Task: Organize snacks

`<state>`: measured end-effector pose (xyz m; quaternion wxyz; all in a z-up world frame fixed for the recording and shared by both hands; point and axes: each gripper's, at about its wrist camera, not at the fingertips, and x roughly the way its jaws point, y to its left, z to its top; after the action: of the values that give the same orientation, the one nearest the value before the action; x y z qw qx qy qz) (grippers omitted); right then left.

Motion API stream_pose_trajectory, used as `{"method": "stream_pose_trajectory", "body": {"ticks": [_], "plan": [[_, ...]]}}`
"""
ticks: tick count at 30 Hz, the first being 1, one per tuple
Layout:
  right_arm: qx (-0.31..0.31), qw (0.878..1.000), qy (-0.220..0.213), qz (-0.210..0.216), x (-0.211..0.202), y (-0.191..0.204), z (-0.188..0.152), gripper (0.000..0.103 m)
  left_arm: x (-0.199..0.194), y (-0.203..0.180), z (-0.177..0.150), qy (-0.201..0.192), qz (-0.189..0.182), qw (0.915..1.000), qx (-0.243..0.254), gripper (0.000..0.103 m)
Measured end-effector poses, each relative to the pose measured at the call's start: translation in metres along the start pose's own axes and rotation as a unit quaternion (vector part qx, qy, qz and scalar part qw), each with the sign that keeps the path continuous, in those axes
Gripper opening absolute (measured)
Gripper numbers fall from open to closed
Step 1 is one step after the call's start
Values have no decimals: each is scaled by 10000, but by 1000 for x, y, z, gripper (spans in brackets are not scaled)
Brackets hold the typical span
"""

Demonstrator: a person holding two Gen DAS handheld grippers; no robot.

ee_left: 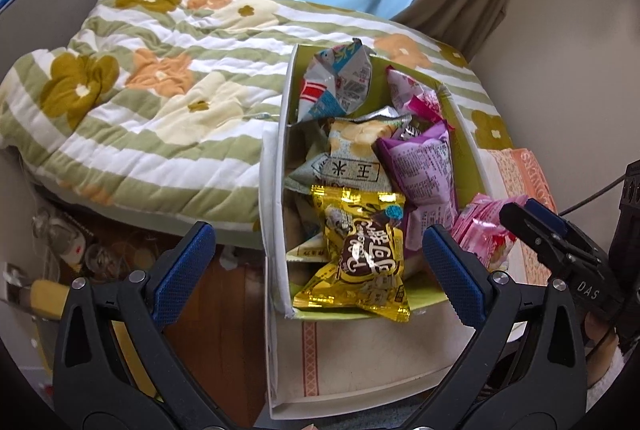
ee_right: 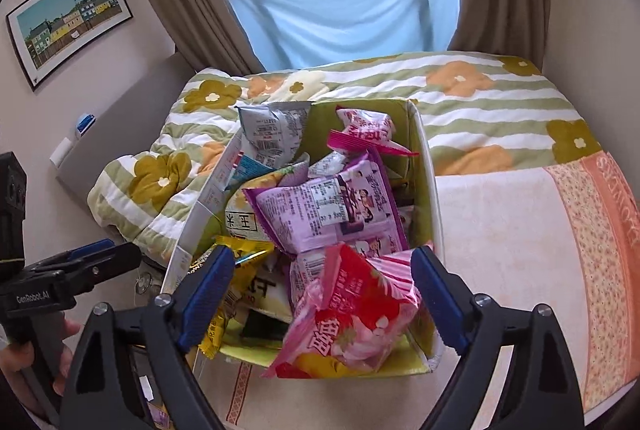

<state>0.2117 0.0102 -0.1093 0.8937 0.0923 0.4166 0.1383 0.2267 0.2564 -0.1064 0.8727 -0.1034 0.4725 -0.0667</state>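
Bedroom corner: floral striped quilt (ee_left: 132, 86) on bed, blue cloth (ee_right: 344, 6) over window, framed print (ee_right: 68, 22) on wall. Snack box (ee_left: 276, 166) sits on cream towel (ee_right: 500, 230) at bed edge, crammed with packets. Left gripper (ee_left: 316, 266) jaws spread wide, nothing gripped; yellow packet (ee_left: 360, 258) lies in box below. Right gripper (ee_right: 324, 294) jaws apart around pink packet (ee_right: 352, 322); pads seem clear of it, blur leaves doubt.
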Motion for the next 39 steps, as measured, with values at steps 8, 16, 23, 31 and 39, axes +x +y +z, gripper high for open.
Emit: {"method": "stream_pose_trajectory", "body": {"ticks": [8, 16, 23, 31, 39], "plan": [[176, 9997, 17, -166, -12, -6, -6, 88, -2, -8, -5, 36, 30, 9998, 196, 102], [110, 9990, -406, -132, -71, -12, -1, 88, -62, -56, -17, -625, 209, 9963, 555, 103], [-198, 9955, -788, -478, -154, -37, -9, 88, -132, -118, -52, -1403, 347, 9872, 676, 103], [-623, 9849, -1218, -1062, -243, -63, -42, 89, -184, -191, -112, -2108, 608, 9716, 890, 103], [-525, 9833, -1322, -1132, -268, -87, -72, 103, -185, -221, -154, -2089, 710, 9721, 797, 103]]}}
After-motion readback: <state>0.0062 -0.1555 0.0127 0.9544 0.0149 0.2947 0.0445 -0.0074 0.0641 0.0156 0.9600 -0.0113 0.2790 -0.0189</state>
